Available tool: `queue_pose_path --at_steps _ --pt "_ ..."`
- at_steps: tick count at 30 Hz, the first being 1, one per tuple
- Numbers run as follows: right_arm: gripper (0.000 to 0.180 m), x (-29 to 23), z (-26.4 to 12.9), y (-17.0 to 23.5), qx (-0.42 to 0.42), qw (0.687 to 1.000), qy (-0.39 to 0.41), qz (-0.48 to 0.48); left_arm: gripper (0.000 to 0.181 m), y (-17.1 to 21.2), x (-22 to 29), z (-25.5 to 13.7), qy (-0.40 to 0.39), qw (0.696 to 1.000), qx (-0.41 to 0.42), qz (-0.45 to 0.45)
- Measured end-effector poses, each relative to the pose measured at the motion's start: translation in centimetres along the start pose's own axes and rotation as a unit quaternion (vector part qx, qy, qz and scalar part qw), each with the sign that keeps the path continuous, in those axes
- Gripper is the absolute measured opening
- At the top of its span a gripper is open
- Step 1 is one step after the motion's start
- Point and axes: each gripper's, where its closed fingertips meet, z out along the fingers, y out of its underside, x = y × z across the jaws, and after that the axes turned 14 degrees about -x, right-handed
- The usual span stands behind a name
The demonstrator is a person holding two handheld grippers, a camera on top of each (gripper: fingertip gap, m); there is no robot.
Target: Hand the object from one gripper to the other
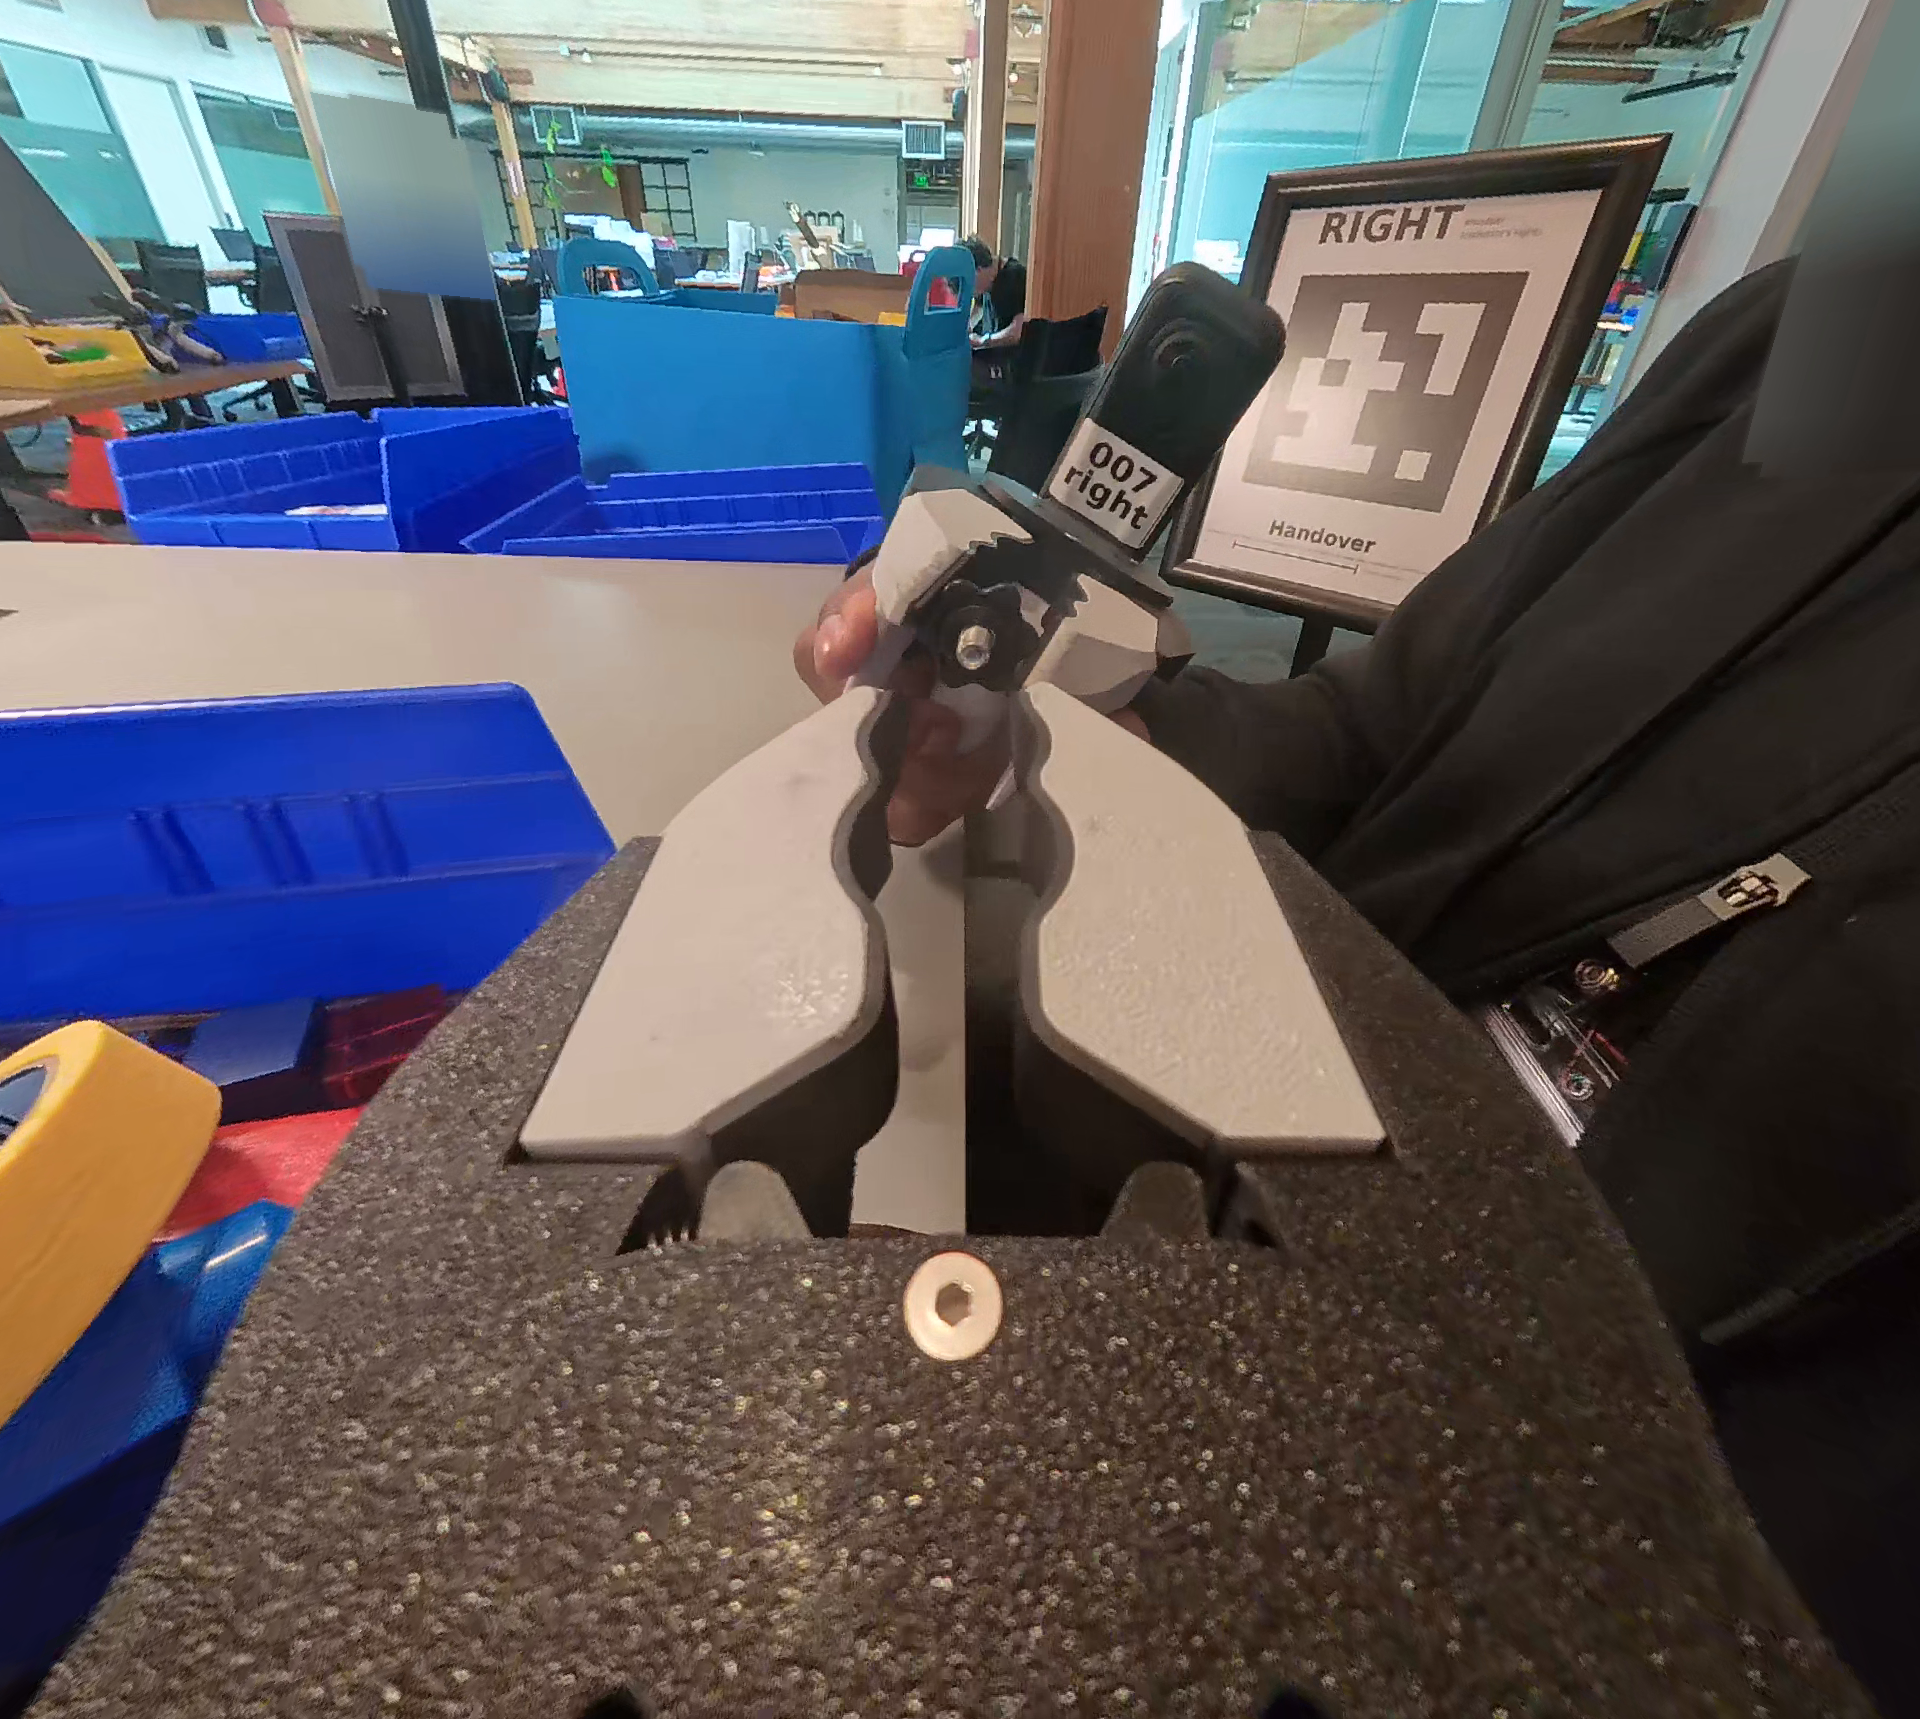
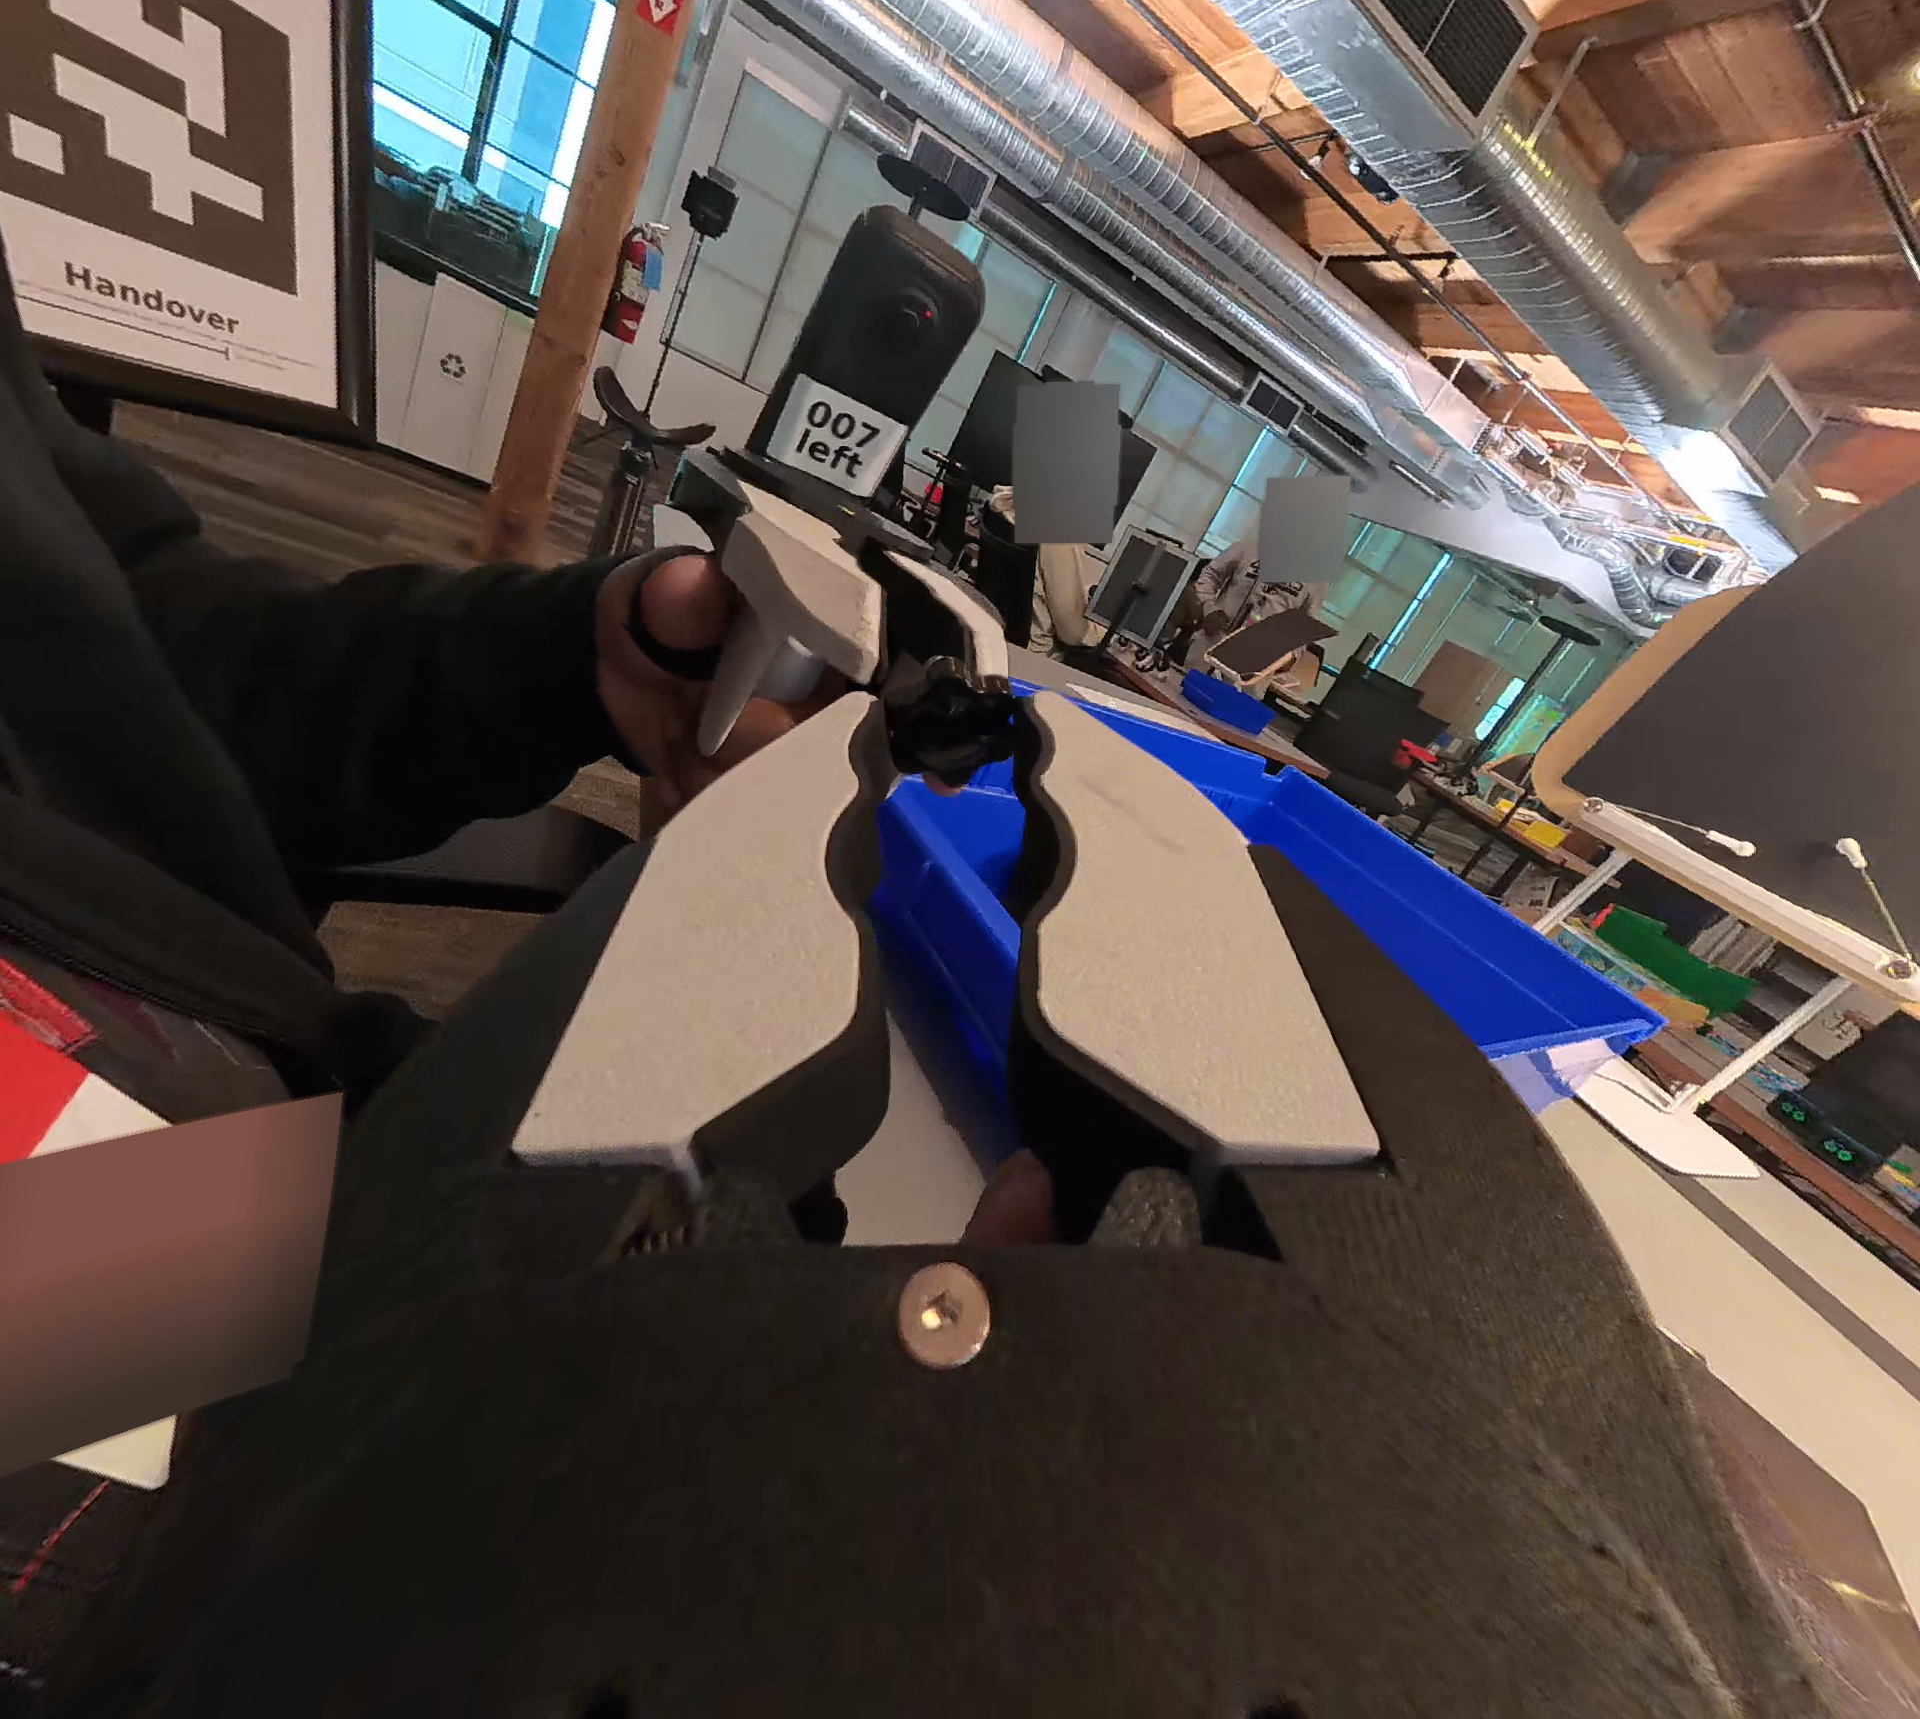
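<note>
An open workshop with timber beams lies behind a white surface point(image 1: 416, 630). A blue bin point(image 1: 260, 838) stands at the near left edge of the surface. A yellow tape roll point(image 1: 83, 1181) lies at the near left corner. A framed sign point(image 1: 1423, 381) stands at the far right edge.

The two tools face each other tip to tip in the air, clear of the surface. The task's thing, a black knob point(image 1: 971, 646) with a silver bolt through its centre, sits at the point where the tips meet.

Right tongs point(image 2: 951, 708): pinching the knob point(image 2: 951, 729). In the right wrist view the knob fills the gap between the two tips. In the left wrist view the grey fingers point(image 1: 914, 568) flank it closely on both sides.

Left tongs point(image 1: 951, 719): drawn close, with a narrow gap between the tips. The knob is just beyond that gap. Whether these tips grip the knob cannot be told from either view.

A hand point(image 1: 842, 641) in a black sleeve point(image 1: 1558, 734) holds the right tool.
</note>
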Motion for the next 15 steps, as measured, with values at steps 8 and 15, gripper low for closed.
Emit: queue_pose_path --at_steps 8,15 --pt "0.022 -0.78 0.47 0.43 -0.013 1.0 -0.015 -0.009 0.017 0.08 0.7 0.74 0.009 1.0 -0.011 0.005" --pt "0.023 -0.16 0.54 0.25 -0.007 1.0 0.012 -0.003 0.006 -0.09 0.3 0.83 0.014 1.0 0.002 -0.018"
